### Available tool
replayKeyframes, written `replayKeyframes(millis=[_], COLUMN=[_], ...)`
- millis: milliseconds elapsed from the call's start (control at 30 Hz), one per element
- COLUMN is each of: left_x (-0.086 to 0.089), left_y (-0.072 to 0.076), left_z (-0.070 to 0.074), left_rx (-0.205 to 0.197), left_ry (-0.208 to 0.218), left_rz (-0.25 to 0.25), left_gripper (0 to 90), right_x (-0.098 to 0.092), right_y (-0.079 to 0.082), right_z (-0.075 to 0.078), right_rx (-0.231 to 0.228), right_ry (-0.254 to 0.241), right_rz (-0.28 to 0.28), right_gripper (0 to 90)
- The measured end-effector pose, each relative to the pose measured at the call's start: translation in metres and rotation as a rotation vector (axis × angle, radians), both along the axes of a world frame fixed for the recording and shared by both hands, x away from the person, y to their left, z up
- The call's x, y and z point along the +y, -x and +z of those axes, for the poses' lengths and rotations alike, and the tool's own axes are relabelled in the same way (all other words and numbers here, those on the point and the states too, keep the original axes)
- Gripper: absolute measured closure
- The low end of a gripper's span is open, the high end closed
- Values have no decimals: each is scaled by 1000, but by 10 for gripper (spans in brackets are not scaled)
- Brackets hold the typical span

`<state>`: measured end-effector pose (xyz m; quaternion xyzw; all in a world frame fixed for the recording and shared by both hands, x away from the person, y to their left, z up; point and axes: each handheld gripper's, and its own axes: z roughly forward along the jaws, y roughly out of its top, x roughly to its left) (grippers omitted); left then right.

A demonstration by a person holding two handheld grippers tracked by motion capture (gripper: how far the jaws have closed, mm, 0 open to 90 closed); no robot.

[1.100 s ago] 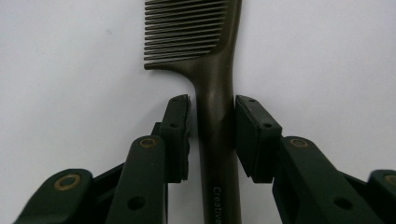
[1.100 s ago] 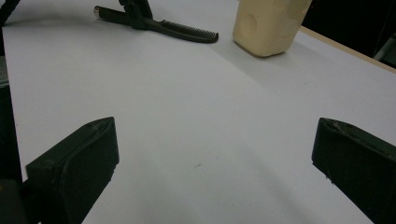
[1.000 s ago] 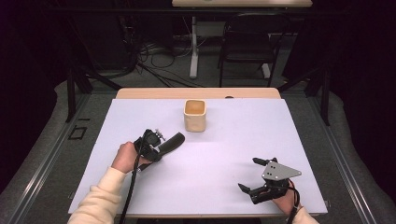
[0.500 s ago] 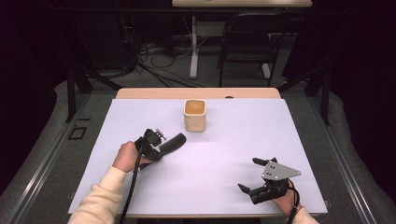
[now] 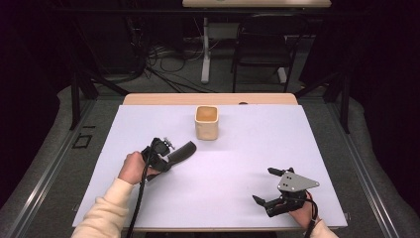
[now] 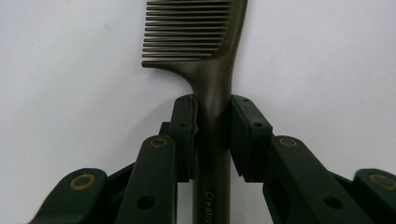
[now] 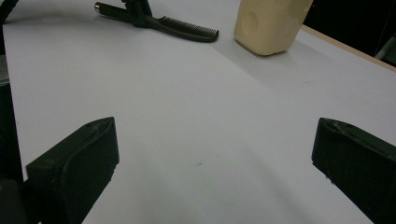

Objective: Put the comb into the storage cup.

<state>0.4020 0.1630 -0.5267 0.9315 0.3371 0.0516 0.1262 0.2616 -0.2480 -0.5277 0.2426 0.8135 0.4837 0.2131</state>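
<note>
**Comb in left claw, teeth end aimed toward the cup**

Left gripper: the jaws have just been closing, and they now stand clamped on the handle of a dark comb. In the left gripper view both pads press the handle from either side, just below the point where it widens into the toothed part. The handle runs on back between the jaws toward the camera, with some printed lettering on it that is cut off by the frame edge.

Long axis: the comb continues straight out along the gripper's own line, teeth end leading. In the high view the left gripper sits left of table centre and the comb projects from it up and to the right. Whether the comb rests on the white table or is held just off it I cannot tell.

Outward along that line: a cream cup stands upright, mouth open upward, near the comb tip but apart from it. Judgement: if the comb is bound for the cup, the move is a short carry further along the same line, then tipping the comb to vertical over the mouth.

Right gripper: jaws wide apart, nothing between them, at the near right of the table, well apart from both comb and cup. The left hand is plainly the nearer.
</note>
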Motion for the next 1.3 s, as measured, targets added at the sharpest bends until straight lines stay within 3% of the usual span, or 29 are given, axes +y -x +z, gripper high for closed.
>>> replayKeyframes(millis=[1300], left_x=[20], left_y=[20], left_z=[21], left_rx=[-91], left_ry=[177], left_rz=[1], left_gripper=[721], right_x=[0], right_y=[0], right_z=[-1], right_rx=[2], right_ry=[2], right_rz=[-6], right_gripper=[3])
